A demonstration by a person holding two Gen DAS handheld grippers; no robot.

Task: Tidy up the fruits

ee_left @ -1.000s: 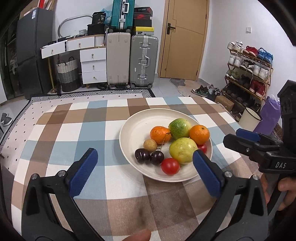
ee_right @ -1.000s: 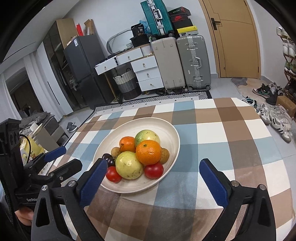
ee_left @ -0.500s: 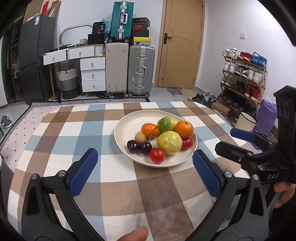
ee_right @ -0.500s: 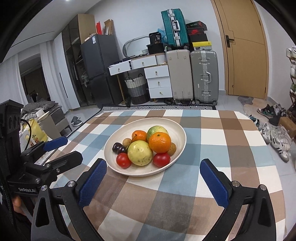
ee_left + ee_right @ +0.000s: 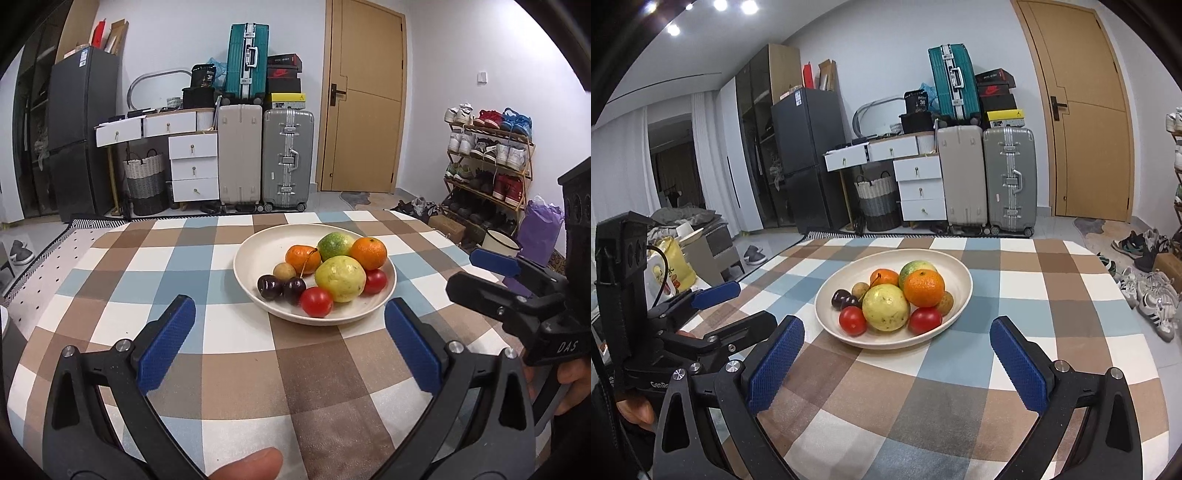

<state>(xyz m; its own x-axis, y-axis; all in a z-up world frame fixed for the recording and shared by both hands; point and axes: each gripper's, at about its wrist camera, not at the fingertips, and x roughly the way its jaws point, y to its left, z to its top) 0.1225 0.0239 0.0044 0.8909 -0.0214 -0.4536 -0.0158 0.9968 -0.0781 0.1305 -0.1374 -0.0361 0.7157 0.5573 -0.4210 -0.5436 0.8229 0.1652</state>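
- left hand-held gripper (image 5: pixel 288 345) — black frame, blue bumpy pads (image 5: pixel 166 345), silver screws
- right hand-held gripper (image 5: pixel 897 363) — same look, white letters "DAS"
- bare thumb tip (image 5: pixel 248 463)

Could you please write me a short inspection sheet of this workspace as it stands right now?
Surface: checked tablecloth covers the table.
Job's things: plate holding oranges, cherries, tomatoes and a yellow-green fruit.
Clutter: nothing seen on the cloth beside the plate.
Grippers: left gripper and right gripper both open, empty, short of the plate.
Cables: black cable by the left gripper.
Surroundings: suitcases, drawers, fridge, door, shoe rack.
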